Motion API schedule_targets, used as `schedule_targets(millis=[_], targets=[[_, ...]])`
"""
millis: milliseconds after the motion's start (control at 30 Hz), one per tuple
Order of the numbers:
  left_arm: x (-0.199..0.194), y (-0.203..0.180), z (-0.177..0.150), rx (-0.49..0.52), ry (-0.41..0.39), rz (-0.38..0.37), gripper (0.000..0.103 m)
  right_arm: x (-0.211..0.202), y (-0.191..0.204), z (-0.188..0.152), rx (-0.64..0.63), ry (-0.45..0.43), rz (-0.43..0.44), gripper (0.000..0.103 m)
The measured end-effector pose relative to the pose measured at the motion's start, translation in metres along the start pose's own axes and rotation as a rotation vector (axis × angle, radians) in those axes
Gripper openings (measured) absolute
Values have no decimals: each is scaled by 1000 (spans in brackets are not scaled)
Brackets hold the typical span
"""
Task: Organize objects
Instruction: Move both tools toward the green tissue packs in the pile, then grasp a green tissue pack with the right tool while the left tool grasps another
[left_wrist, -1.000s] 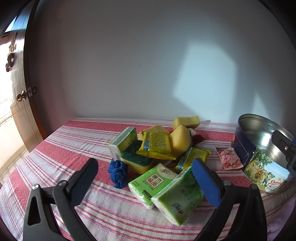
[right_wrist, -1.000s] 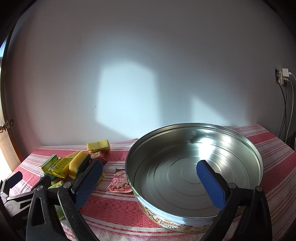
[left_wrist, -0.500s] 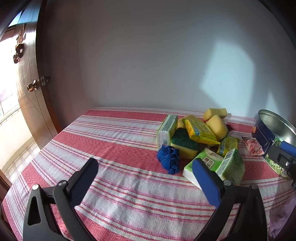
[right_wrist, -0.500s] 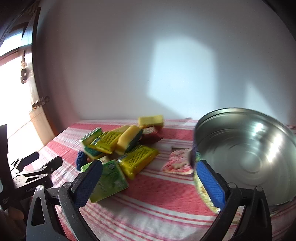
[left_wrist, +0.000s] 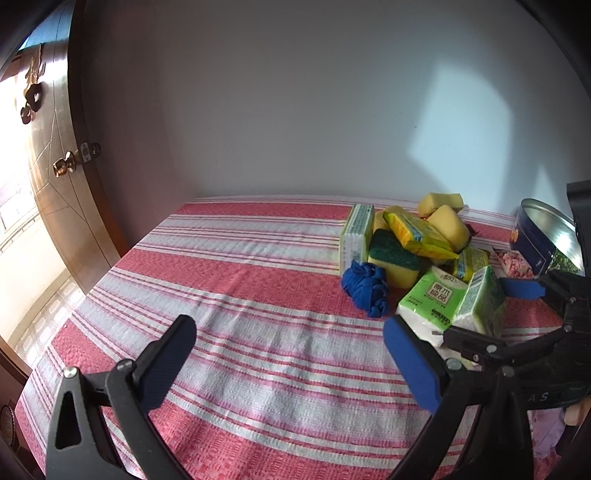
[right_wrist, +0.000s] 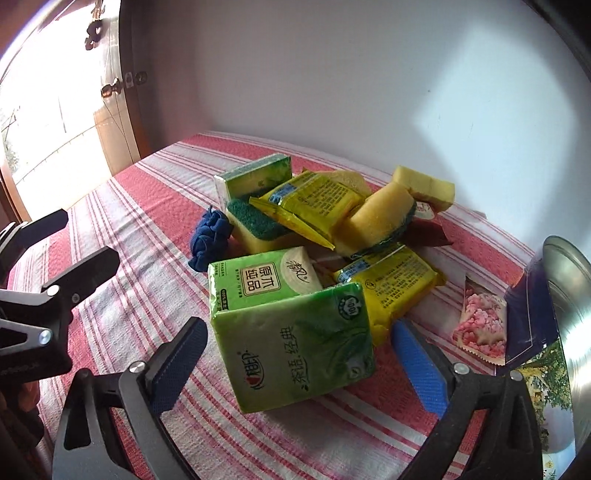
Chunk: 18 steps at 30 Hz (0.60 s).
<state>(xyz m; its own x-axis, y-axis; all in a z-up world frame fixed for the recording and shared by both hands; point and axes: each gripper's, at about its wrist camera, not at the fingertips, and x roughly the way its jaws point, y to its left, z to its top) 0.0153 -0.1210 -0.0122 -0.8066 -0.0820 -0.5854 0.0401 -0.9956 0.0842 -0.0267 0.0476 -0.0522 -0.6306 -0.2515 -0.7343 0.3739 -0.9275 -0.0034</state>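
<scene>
The right claw (right_wrist: 295, 354) is nearest, its jaws set either side of a green tissue pack (right_wrist: 295, 343) that stands tilted at the front of the pile. The jaws have just been closing, yet the blue pads do not press on the pack; a small gap shows on both sides. The left claw (left_wrist: 291, 354) hangs wide open over bare striped cloth, with nothing between its jaws, well to the left of the pile.

Just behind the front pack lies a second green tissue pack (right_wrist: 258, 280), touching it. A yellow packet (right_wrist: 391, 291) rests to its right and a blue cloth bundle (right_wrist: 210, 240) to its left. Farther back, sponges (right_wrist: 376, 221), another yellow packet (right_wrist: 314, 203) and a third tissue pack (right_wrist: 255, 177) are heaped together.

At the right edge of the surface (right_wrist: 147, 206) stands the round tin (right_wrist: 561, 295), with a pink snack packet (right_wrist: 480, 321) just beside it.
</scene>
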Motion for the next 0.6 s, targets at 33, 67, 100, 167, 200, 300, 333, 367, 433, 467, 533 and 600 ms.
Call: schedule_targets(millis=[33,67,100,167,200,300,333,367,433,467,533,600], targets=[[1,-3,1,4,1,-1,102,1,-2,-2,9,7,30,79],[1,-6,1,7,3,-6,102,0,-5,-3,14,4,34,79],[2,-9,2,11,7,-18,102,-2,-7,-4,18,0,28,78],[2,-18,4,21,9,-44,102,-9,-13,-7,27,-10,39,78],[2,-23,5,26,5,-55,102,-13,-17,-9,41,-21,48,78],[3,-37,11,28,12,-94,102,-35,-35,-14,95,-77,47,78],[5,-43,12,36,19,-107,102,-45,-43,-15,119,-107,54,78],[7,-49,14,42,24,-113,102,-56,-52,-17,141,-136,48,78],[13,-61,16,38,40,-110,102,-77,-65,-21,157,-202,2,78],[15,-67,17,36,47,-109,102,-84,-68,-21,155,-233,-32,78],[24,-81,18,26,78,-105,101,-99,-80,-25,161,-282,-92,78],[33,-94,18,16,109,-97,99,-108,-92,-29,180,-310,-112,78]])
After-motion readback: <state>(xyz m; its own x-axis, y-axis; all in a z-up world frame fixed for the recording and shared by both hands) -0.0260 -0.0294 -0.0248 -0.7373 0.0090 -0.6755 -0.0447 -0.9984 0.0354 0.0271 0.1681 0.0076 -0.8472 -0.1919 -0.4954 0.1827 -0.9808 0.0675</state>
